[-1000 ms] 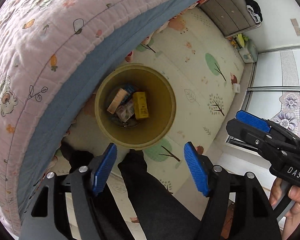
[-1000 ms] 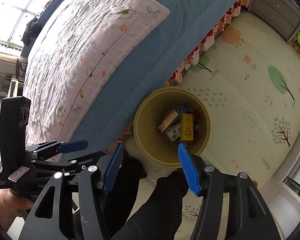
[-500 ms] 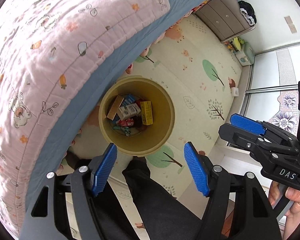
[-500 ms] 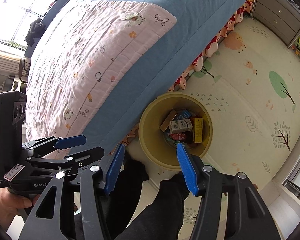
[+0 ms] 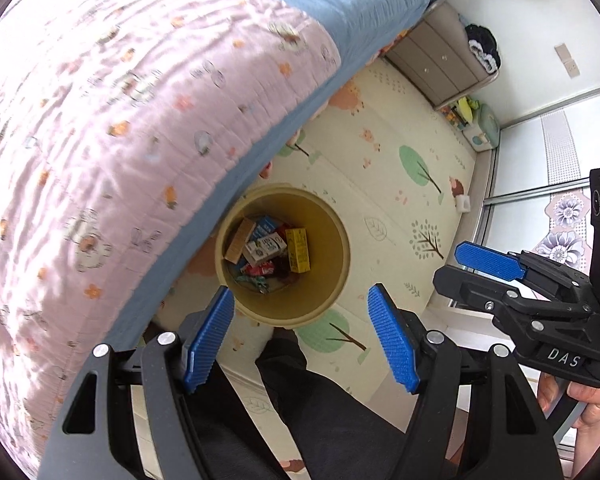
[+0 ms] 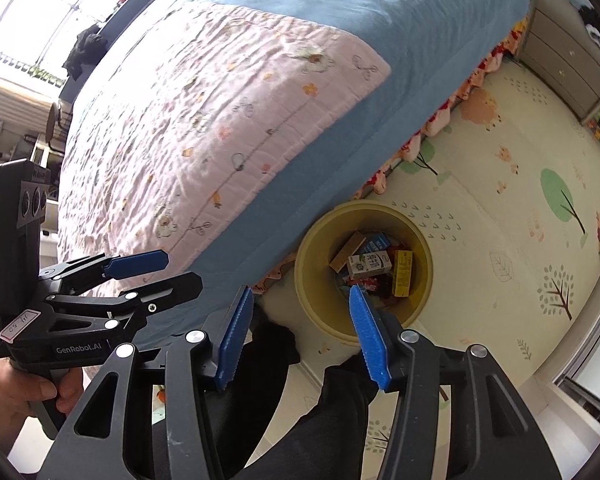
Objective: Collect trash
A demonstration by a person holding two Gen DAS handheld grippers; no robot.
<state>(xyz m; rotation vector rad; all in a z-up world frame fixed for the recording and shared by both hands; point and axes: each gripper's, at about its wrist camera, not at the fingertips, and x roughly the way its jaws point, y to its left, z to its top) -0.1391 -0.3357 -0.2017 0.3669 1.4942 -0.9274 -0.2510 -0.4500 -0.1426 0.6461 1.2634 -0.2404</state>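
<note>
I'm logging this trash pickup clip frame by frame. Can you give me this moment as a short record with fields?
left gripper: open, holding nothing
right gripper: open, holding nothing
bin: yellow round bin on the play mat, beside the bed
bin contents: white carton, yellow box, brown box, blue carton, red wrapper
gripper position: both above the bin, not touching it
trash outside the bin: none visible

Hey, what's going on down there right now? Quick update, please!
Left gripper and right gripper open, empty. Trash in yellow bin beside bed. Nothing in the way.
</note>
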